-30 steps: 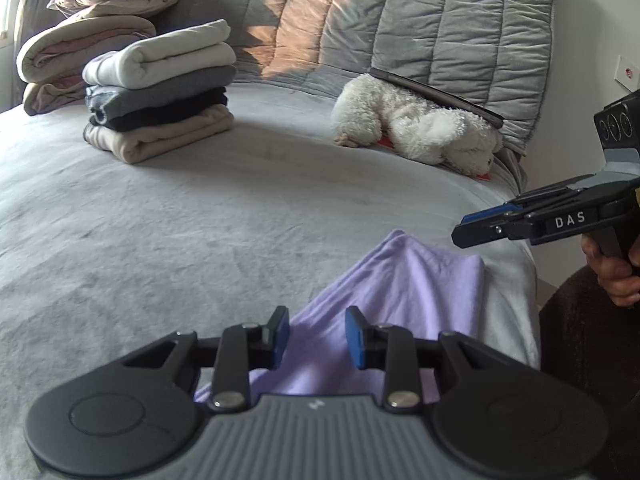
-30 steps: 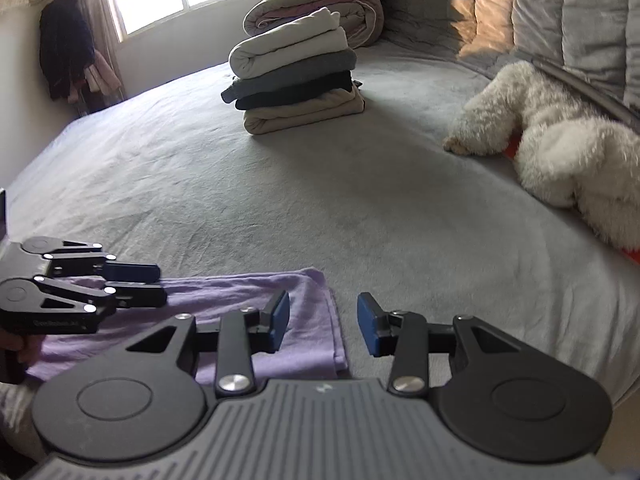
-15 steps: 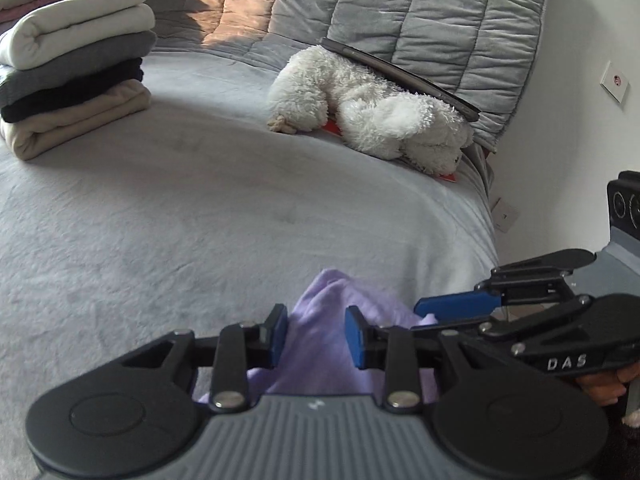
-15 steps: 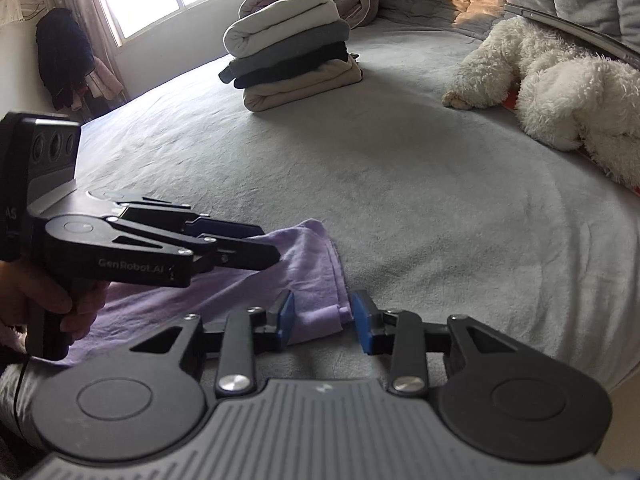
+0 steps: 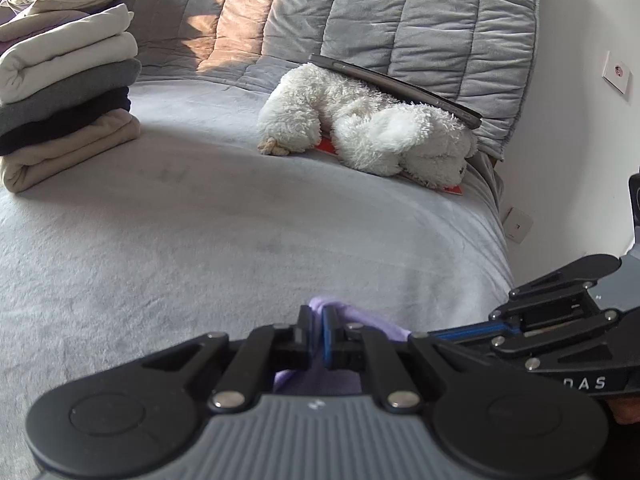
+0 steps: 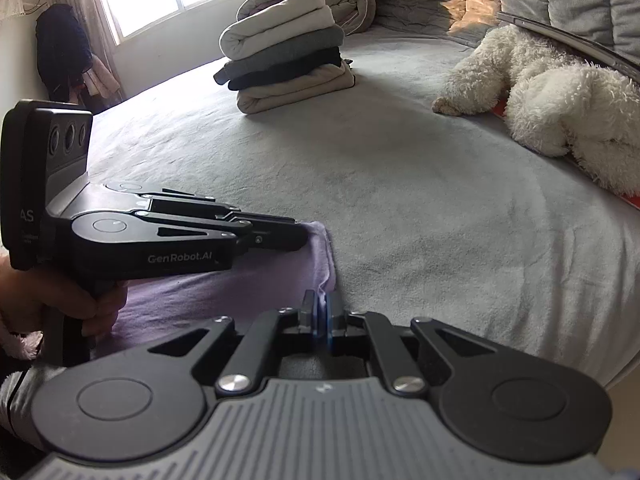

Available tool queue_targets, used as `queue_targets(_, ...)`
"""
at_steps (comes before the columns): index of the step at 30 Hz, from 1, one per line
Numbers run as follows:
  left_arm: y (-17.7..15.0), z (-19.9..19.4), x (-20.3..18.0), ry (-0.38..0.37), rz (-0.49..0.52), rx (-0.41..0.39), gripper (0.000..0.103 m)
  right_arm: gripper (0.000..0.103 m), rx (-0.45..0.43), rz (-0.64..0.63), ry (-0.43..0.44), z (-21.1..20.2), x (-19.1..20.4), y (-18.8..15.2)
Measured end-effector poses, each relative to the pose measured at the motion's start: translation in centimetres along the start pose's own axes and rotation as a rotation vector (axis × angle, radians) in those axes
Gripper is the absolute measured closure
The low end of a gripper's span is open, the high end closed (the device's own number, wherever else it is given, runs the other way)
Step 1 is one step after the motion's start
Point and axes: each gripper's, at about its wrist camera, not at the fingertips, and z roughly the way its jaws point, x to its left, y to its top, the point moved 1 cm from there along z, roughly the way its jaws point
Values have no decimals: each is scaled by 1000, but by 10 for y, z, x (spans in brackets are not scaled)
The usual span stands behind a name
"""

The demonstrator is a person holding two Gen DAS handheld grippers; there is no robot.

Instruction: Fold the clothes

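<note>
Your left claw (image 5: 318, 322) is closing, its jaws pinching a corner of the purple garment (image 5: 360, 320) at the bottom centre of its frame. Your right claw (image 6: 320, 312) is closing too, with the same garment's edge nipped between its jaws. The garment lies flat on the grey bed (image 6: 400, 200) at the lower left of the right view. A stack of folded clothes (image 6: 286, 56) sits at upper centre, a white plush toy (image 6: 560, 100) at the right edge.

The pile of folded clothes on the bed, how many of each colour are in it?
White: 1
Grey: 1
Black: 1
Beige: 1
Total: 4 in the pile of folded clothes
</note>
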Motion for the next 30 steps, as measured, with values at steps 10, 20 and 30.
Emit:
queue_targets(10, -6, -53, 19, 82, -14, -33, 62, 56, -51, -32, -13, -7, 10, 16)
queue_targets(20, -32, -119, 68, 272, -85, -34, 61, 56, -44, -134, 52, 9, 54, 30)
queue_targets(30, -73, -198, 119, 466, -163, -39, 61, 56, 14, -244, 189, 44, 117, 36)
